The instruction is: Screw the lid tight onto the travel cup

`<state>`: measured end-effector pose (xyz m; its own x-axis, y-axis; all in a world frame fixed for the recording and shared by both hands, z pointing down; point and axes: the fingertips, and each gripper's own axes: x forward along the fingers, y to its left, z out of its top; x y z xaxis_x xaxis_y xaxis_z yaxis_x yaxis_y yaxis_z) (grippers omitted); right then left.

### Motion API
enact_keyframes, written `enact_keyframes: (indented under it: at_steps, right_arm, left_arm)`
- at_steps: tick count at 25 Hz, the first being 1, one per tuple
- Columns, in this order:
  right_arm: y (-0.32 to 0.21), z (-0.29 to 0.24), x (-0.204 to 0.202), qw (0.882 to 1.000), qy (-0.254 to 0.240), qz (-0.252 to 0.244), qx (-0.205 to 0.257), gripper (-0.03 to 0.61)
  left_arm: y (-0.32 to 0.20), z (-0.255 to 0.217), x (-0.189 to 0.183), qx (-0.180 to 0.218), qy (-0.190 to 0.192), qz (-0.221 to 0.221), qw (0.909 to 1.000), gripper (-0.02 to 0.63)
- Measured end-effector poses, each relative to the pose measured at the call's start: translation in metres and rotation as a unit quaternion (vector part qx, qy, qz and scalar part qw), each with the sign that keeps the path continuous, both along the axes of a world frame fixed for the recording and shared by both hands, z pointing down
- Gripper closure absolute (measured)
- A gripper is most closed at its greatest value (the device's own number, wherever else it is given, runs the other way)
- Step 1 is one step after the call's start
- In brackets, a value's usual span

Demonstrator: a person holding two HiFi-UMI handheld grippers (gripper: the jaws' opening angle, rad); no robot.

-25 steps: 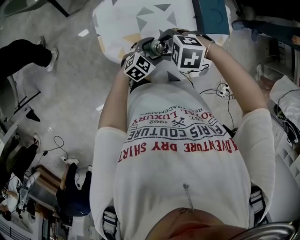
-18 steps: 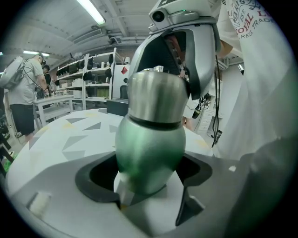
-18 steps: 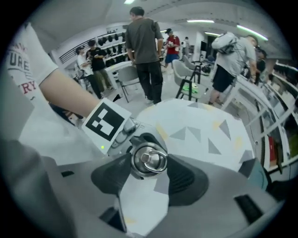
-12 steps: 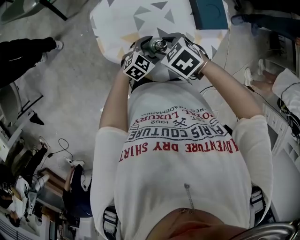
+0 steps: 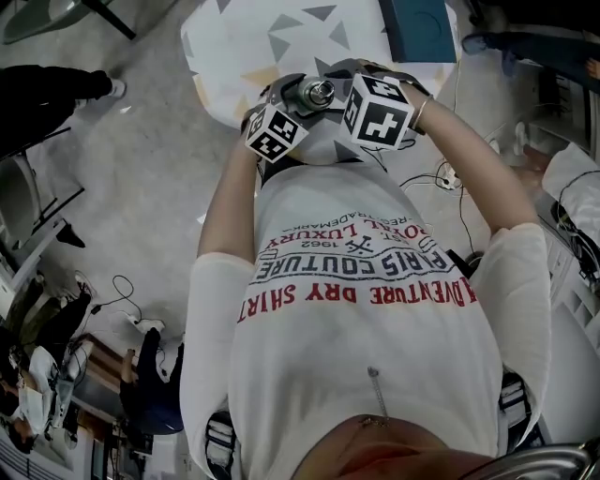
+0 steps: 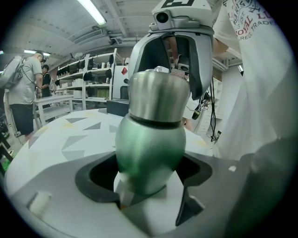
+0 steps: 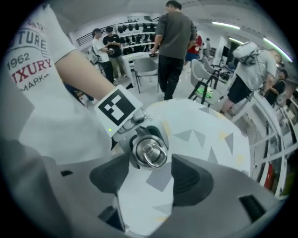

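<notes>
The travel cup has a green body [image 6: 149,148] and a steel lid [image 6: 158,95] with a ring on top [image 7: 149,151]. My left gripper [image 6: 146,171] is shut on the green body and holds the cup upright above the table. My right gripper [image 7: 150,160] comes down on the cup from above, its tips closed on the lid. In the head view the lid [image 5: 319,92] shows between the left gripper [image 5: 296,101] and the right gripper [image 5: 332,86], close to my chest. The cup's body is hidden there.
Below the cup lies a white table [image 5: 281,37] printed with grey and yellow triangles. A dark blue box [image 5: 422,28] sits at its far side. Several people [image 7: 174,32] stand beyond the table by chairs and shelves. Cables [image 5: 441,178] trail over the floor at my right.
The right gripper's marker cube turned about the lid half a second ago and has turned back to roughly its first angle. The left gripper and the cup stayed put.
</notes>
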<state>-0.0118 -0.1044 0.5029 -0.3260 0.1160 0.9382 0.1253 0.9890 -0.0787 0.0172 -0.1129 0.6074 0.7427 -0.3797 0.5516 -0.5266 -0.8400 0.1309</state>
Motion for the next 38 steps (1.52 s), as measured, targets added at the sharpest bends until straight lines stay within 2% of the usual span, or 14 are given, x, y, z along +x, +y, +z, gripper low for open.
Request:
enact_keyframes:
  at_steps: [3, 7, 9, 12, 16, 21, 25, 30, 33, 38]
  right_arm:
    - [0.0016, 0.0017, -0.0031, 0.998, 0.012, -0.067, 0.008, 0.319]
    - [0.0058, 0.0069, -0.0057, 0.988, 0.022, -0.149, 0.019, 0.319]
    - [0.0072, 0.0092, -0.0054, 0.986, 0.030, -0.165, 0.014, 0.335]
    - [0.0074, 0.0104, -0.0060, 0.987, 0.025, -0.158, 0.005, 0.337]
    - [0.0064, 0.0094, -0.0070, 0.994, 0.007, -0.112, -0.008, 0.337]
    - [0.0034, 0.0074, -0.0079, 0.999, -0.022, 0.022, -0.016, 0.337]
    - [-0.0011, 0.0065, -0.0102, 0.990, -0.046, 0.130, -0.005, 0.337]
    - [-0.0002, 0.0075, -0.0075, 0.967, -0.072, 0.246, 0.002, 0.337]
    - [-0.0013, 0.0053, -0.0060, 0.965, -0.082, 0.250, 0.013, 0.337]
    - [0.0018, 0.0048, -0.0041, 0.966, -0.092, 0.241, -0.006, 0.332]
  left_arm:
    - [0.0001, -0.0013, -0.0001, 0.001, 0.000, 0.000, 1.0000, 0.230]
    - [0.0006, -0.0006, 0.0007, 0.000, -0.002, 0.000, 1.0000, 0.230]
    - [0.0000, -0.0004, 0.0007, -0.001, -0.003, 0.000, 1.0000, 0.230]
    - [0.0002, 0.0010, 0.0002, -0.002, -0.005, 0.001, 1.0000, 0.230]
    - [0.0006, 0.0012, 0.0002, -0.002, -0.008, -0.003, 1.0000, 0.230]
    - [0.0021, 0.0008, 0.0009, -0.003, -0.010, -0.002, 0.9999, 0.230]
    - [0.0008, 0.0006, -0.0013, -0.003, -0.009, -0.004, 0.9999, 0.230]
    - [0.0033, 0.0007, 0.0006, -0.004, -0.011, -0.004, 0.9999, 0.230]
    - [0.0032, -0.0011, 0.0017, -0.005, -0.010, -0.002, 0.9999, 0.229]
    - [0.0030, -0.0026, 0.0034, -0.012, -0.010, -0.002, 0.9999, 0.229]
